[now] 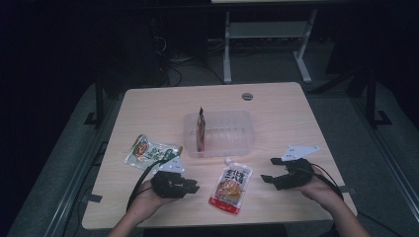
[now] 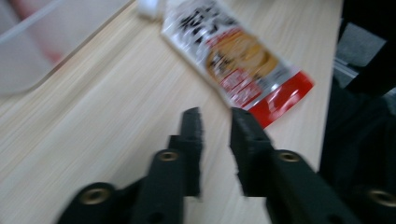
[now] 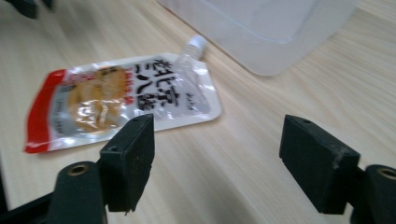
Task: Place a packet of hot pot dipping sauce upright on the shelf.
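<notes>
A: Where is the red pouch (image 1: 230, 185) now?

B: It lies flat on the bench (image 1: 276, 108), between the 2 tongs, with its white cap pointing to the clear tray (image 1: 244, 129). The cap is just beside the tray's near wall.

A: And the left tongs (image 1: 193, 186)?

B: They are near the pouch's left side, not touching it. In the left gripper view the jaws stand nearly together, with only a narrow gap and nothing between them.

A: The right tongs (image 1: 267, 170)?

B: Spread wide and empty, low over the bench at the pouch's right side. They do not touch the pouch.

A: Anything else on the bench?

B: A green pouch (image 1: 150, 151) lies to the left of the tray, and 1 packet (image 1: 200, 129) stands upright inside the tray, at its left end.
</notes>
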{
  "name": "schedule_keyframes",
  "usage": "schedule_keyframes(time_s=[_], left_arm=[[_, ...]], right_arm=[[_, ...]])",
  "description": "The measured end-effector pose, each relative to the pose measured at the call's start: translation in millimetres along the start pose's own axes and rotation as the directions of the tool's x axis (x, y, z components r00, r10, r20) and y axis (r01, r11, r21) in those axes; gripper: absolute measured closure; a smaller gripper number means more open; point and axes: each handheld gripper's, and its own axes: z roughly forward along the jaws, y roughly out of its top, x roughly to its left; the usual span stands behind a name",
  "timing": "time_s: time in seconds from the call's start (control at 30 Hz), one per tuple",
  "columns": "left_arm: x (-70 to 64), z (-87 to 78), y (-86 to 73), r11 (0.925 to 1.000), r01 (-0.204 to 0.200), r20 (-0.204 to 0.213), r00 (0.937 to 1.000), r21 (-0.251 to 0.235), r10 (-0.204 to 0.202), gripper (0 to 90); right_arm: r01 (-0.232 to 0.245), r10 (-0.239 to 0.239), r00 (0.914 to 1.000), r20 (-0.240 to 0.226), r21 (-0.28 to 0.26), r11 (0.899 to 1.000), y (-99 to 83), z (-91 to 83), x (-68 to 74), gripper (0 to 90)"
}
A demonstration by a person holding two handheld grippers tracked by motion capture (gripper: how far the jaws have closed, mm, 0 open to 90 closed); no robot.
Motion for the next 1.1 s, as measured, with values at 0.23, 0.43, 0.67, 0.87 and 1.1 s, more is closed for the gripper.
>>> schedule_keyframes(time_s=[0.23, 0.43, 0.67, 0.87, 1.1], left_arm=[[-18.5, 20.8, 17.6, 0.9982, -0.056, 0.052, 0.9970, -0.024, 0.057, 89.8], [-35.8, 56.8, 33.4, 0.9966, -0.083, 0.111, 0.9905, 0.004, 0.082, 89.8], [-43.0, 98.9, 41.5, 0.9904, -0.112, 0.124, 0.9870, 0.081, 0.102, 89.8], [-43.3, 101.9, 40.2, 0.9863, -0.122, 0.105, 0.9883, 0.111, 0.110, 90.0], [-37.4, 91.9, 34.9, 0.9796, -0.137, 0.063, 0.9896, 0.147, 0.129, 90.0]], right_arm=[[-0.001, 0.001, 0.9999, 0.012, 0.001, 1.000, -2.2, 2.8, -4.1, 24.3], [0.003, -0.004, 0.9998, 0.018, 0.012, 1.000, -2.3, 6.2, -1.9, 23.2], [0.013, -0.013, 0.9997, 0.018, 0.016, 1.000, -3.4, 7.2, -2.3, 23.2], [0.007, -0.007, 0.9998, 0.020, 0.017, 1.000, -4.2, 6.7, -2.3, 23.2], [0.006, -0.006, 0.9999, 0.013, 0.015, 1.000, -3.3, 6.9, -0.6, 23.2]])
